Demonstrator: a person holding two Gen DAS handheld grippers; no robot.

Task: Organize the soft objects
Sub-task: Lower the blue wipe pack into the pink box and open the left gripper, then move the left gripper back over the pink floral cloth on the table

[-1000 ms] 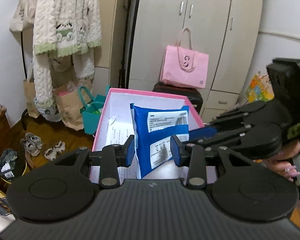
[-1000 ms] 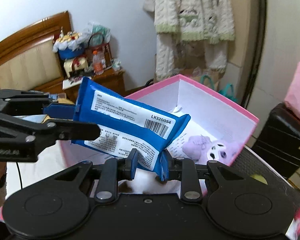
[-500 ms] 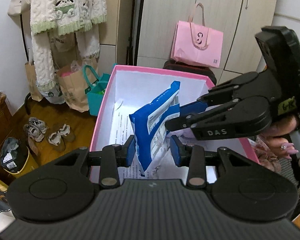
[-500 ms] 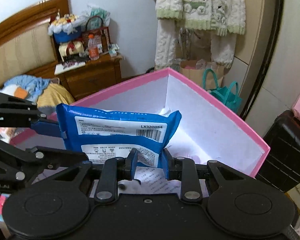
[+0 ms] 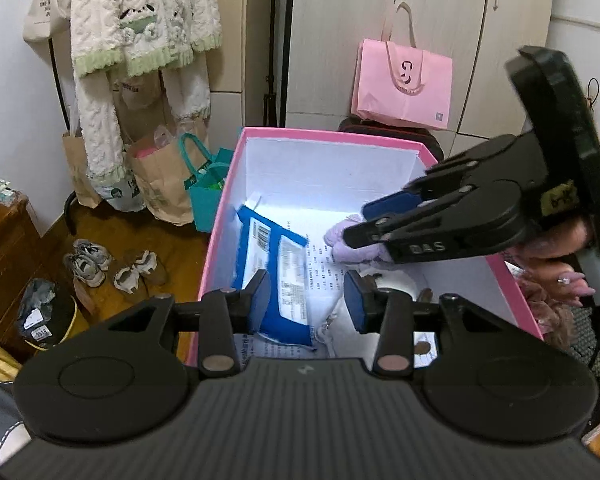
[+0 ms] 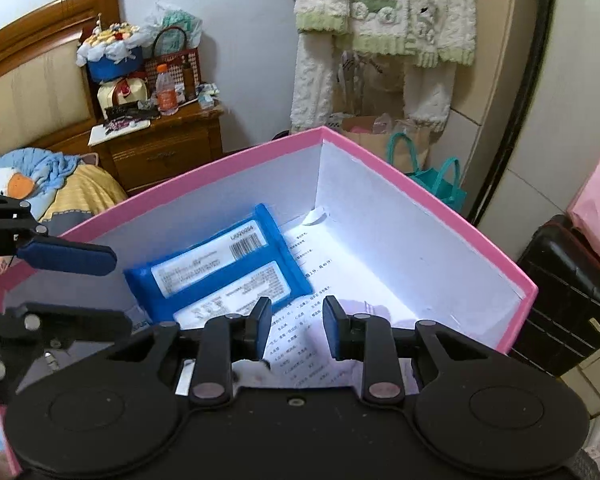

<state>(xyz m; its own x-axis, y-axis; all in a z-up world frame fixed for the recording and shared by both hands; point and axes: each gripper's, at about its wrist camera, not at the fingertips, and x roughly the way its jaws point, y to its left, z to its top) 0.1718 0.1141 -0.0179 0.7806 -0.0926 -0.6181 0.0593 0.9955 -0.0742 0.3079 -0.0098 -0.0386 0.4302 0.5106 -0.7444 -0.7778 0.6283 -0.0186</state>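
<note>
Left wrist view: blue pack point(image 5: 274, 276) lies flat inside the pink box point(image 5: 228, 184), on a printed sheet, towards the box's left wall w/ label side up. Left hand-held gripper point(image 5: 306, 300) hangs over it w/ jaws parted & nothing between the pads; its jaws have just been opening, so the pack is let go. Right hand-held gripper point(image 5: 370, 216) reaches in from the right, tips over a lilac plush point(image 5: 350, 246) at the box's right side; can't tell if it touches it.

Right wrist view: right hand-held gripper point(image 6: 296, 322) also released, jaws apart, only paper showing between them. Pack point(image 6: 220, 268) sits just beyond & left of its fingertips, apart from them. Left hand-held gripper point(image 6: 68, 292) enters from the left edge, above the pack.

Handling, as a guess: the pack looks like a soft film pouch, prob. wipes or similar, so light, squashy, a bit slick on the wrapper. It'll bend if pinched at one corner; better to grip across a short end seam or mid-edge, and two-handed if it has to be stood up. Plush will be very light and compressible; any pinch on the body should do.

Writing: white labels on the pack carry a barcode and a code starting "LX32", the rest too blurred. Right hand-held gripper's body reads "DAS". Sheet text is too small to read.
</note>
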